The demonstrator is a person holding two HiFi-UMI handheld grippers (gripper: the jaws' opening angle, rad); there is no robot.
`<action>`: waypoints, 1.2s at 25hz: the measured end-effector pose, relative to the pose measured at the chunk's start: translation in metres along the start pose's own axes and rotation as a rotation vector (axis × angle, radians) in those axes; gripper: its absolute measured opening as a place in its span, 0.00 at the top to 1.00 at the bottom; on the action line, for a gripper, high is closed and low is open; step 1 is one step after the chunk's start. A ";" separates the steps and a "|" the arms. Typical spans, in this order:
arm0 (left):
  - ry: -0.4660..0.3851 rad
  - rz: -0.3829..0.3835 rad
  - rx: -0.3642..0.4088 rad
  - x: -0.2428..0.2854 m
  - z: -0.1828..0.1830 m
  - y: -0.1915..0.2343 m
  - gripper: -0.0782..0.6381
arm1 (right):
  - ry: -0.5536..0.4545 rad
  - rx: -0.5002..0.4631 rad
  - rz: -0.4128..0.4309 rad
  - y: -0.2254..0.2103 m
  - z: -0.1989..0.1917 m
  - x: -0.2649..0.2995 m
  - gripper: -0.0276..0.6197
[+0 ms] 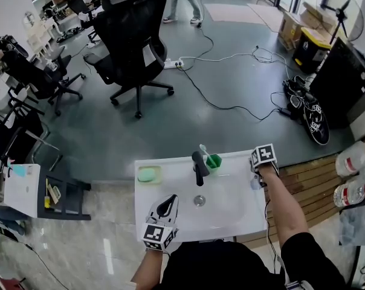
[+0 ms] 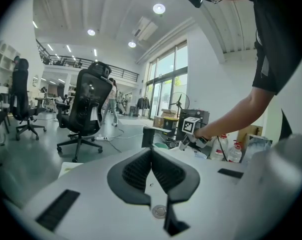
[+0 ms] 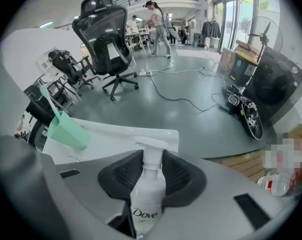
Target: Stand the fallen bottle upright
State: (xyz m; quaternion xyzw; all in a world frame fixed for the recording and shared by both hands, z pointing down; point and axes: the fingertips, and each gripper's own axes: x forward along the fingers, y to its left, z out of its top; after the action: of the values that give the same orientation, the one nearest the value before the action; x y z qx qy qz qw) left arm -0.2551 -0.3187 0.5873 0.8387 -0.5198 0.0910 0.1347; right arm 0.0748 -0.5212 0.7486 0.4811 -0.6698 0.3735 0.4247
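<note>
The right hand-held gripper [image 3: 152,170] is clamped on the bottle [image 3: 149,196], its pads pressing at the neck and the white pump head poking out past them. In the head view the bottle [image 1: 255,182] is right of the faucet [image 1: 199,167], at the sink's [image 1: 170,189] right rim. A green cup [image 1: 214,161] stands just right of the faucet. The left hand-held gripper [image 2: 152,156] has its jaws together with nothing between them; it sits in front of the faucet, at the sink's near edge.
</note>
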 end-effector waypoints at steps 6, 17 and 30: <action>-0.001 0.004 -0.002 0.000 -0.002 -0.001 0.86 | -0.138 -0.059 0.016 0.011 0.001 -0.031 0.76; -0.007 0.000 0.011 0.006 0.002 -0.006 0.86 | -0.412 -0.129 -0.058 0.022 -0.014 -0.085 0.76; -0.007 -0.121 0.039 0.013 0.004 -0.046 0.86 | -0.711 -0.104 -0.121 0.025 -0.030 -0.144 0.76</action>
State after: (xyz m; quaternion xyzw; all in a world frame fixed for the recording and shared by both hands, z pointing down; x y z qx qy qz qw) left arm -0.2083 -0.3118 0.5814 0.8713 -0.4668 0.0901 0.1217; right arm 0.0826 -0.4408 0.6237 0.5974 -0.7640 0.1226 0.2107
